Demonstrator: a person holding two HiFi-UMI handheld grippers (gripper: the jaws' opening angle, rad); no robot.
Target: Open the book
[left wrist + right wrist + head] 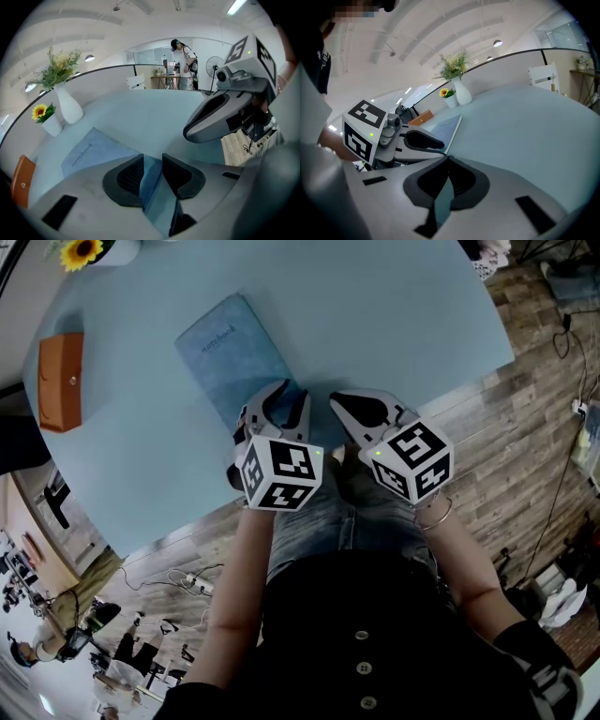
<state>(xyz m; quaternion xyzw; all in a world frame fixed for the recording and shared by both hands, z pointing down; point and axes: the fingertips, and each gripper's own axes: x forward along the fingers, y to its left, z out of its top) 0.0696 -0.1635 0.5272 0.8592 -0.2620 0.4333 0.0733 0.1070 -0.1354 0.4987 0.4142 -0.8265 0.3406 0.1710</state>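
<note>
The book (225,352) lies closed on the blue table (394,306), its near end under the grippers. Both forearms reach forward side by side. The left gripper (152,161) tilts steeply down, its jaws apart astride the book's near edge. The right gripper (446,159) slants more gently, its jaws together.

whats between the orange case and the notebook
Nothing: only bare blue tabletop separates the orange case from the notebook, as the head view shows.
</note>
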